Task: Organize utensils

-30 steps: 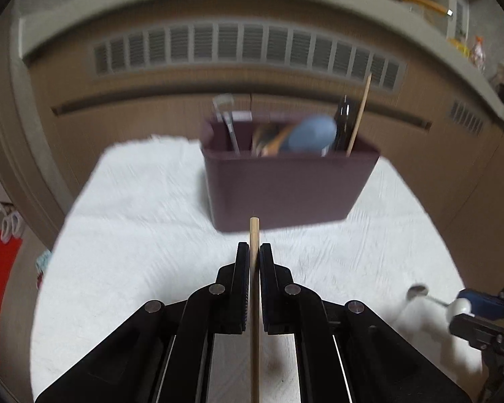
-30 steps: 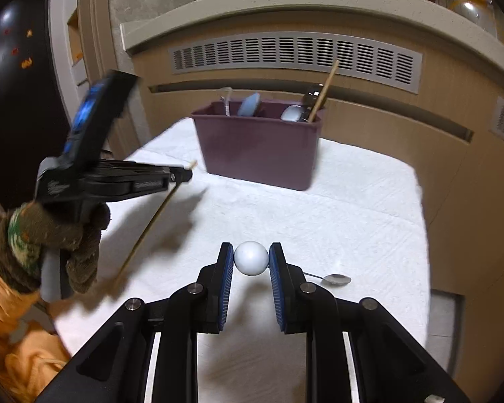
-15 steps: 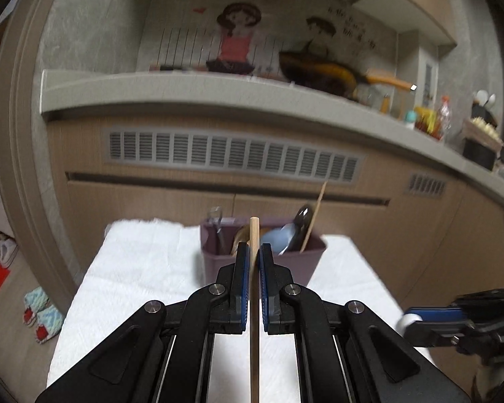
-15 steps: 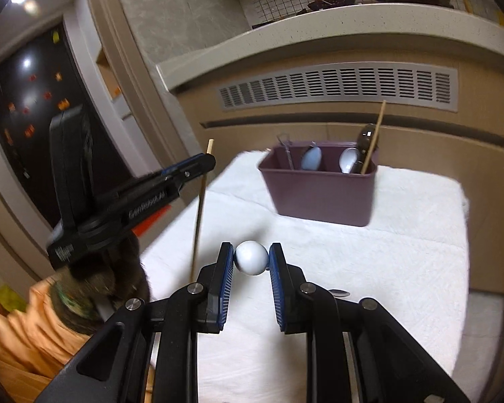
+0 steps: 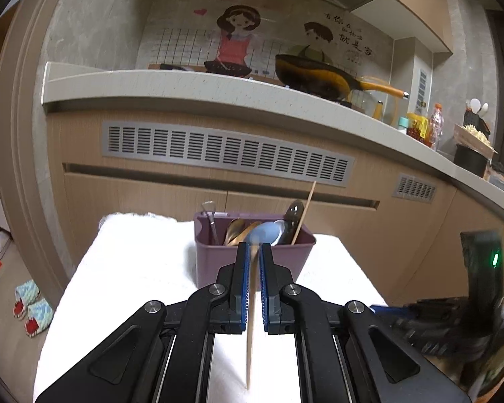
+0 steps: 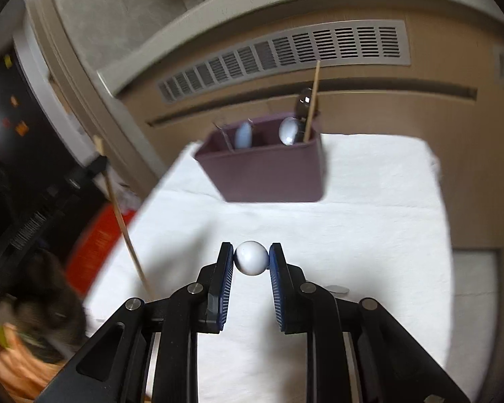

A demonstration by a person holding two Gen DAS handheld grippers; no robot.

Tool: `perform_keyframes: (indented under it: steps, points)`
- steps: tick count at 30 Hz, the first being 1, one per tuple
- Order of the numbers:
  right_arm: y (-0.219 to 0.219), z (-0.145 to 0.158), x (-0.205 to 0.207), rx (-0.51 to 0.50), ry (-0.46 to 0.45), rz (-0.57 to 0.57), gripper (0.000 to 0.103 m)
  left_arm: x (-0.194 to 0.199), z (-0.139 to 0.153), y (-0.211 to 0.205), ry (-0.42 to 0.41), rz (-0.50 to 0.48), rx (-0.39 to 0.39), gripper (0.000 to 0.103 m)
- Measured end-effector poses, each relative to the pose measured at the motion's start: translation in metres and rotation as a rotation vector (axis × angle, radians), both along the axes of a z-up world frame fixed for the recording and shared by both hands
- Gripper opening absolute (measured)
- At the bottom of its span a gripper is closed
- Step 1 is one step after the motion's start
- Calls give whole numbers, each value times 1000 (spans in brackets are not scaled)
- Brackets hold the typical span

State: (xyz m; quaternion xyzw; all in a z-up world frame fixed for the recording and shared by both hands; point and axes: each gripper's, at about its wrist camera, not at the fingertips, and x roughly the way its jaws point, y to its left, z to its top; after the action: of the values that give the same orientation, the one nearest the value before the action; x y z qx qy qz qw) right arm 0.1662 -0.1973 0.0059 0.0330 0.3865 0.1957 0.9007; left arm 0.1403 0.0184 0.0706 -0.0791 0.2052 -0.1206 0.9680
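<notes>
left hand-held gripper (image 5: 255,252) still clamps the chopstick (image 5: 249,336), now lower; right hand-held gripper (image 6: 251,258) still grips the white-knobbed spoon (image 6: 251,257), nearer the bin (image 6: 272,171).

Dim indoor light; fisheye edges warped, dark; right view motion-blurred.

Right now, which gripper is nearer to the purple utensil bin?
Probably the left, though it is close. The left gripper, holding a chopstick, faces the purple utensil bin across little cloth. The right gripper, holding a white-ended spoon, has more cloth before it.
</notes>
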Motion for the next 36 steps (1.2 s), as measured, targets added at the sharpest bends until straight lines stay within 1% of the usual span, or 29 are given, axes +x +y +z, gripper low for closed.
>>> perform_keyframes:
  steps: [1, 3, 7, 9, 10, 12, 13, 14, 16, 18, 19, 20, 21, 22, 24, 26, 27, 28, 31, 33, 34, 36]
  points:
    - [7, -7, 0, -53, -5, 7, 20, 1, -2, 2, 6, 4, 0, 6]
    - [17, -19, 1, -110, 6, 33, 21, 3, -5, 4, 15, 11, -5, 6]
    - [35, -37, 4, -181, 16, 79, 21, 8, -14, 11, 39, 16, -12, 6]
    - [41, -44, 4, -192, 27, 102, 21, 12, -21, 13, 62, 19, -4, 6]
    - [43, -47, 6, -193, 32, 117, 21, 16, -24, 14, 80, 21, 3, 6]
    - [46, -51, 5, -204, 27, 142, 21, 28, -38, 17, 154, 31, 23, 6]
    - [47, -52, 5, -211, 25, 159, 22, 36, -48, 19, 214, 44, 34, 7]
    - [48, -53, 4, -220, 22, 177, 24, 43, -56, 22, 258, 49, 33, 8]
    - [49, -54, -1, -256, 1, 202, 33, 53, -75, 30, 348, 59, 20, 8]
    - [46, -56, -4, -300, -21, 223, 49, 61, -93, 40, 420, 82, 10, 8]
    - [43, -58, -6, -330, -35, 230, 53, 64, -100, 45, 444, 96, 6, 8]
    - [41, -61, -6, -356, -41, 238, 59, 68, -108, 49, 473, 108, -2, 8]
    - [37, -65, -7, -391, -45, 248, 64, 72, -114, 52, 500, 115, -16, 8]
    - [33, -69, -8, -431, -49, 249, 65, 76, -122, 55, 531, 119, -38, 8]
    - [26, -79, -7, -490, -49, 227, 65, 83, -129, 57, 568, 126, -62, 9]
    - [17, -87, -8, -493, -31, 200, 65, 91, -136, 57, 600, 132, -77, 12]
    - [13, -90, -9, -476, -18, 194, 65, 96, -140, 57, 621, 145, -82, 16]
    - [10, -93, -11, -456, -4, 190, 66, 103, -144, 56, 647, 162, -79, 17]
    - [3, -98, -15, -418, 13, 167, 71, 122, -153, 56, 713, 183, -39, 17]
    - [-2, -98, -14, -395, 34, 147, 78, 132, -153, 51, 736, 195, 1, 17]
    - [-3, -99, -13, -383, 46, 139, 79, 135, -153, 49, 751, 194, 17, 19]
    - [-10, -103, -11, -335, 89, 109, 86, 142, -152, 41, 778, 181, 61, 25]
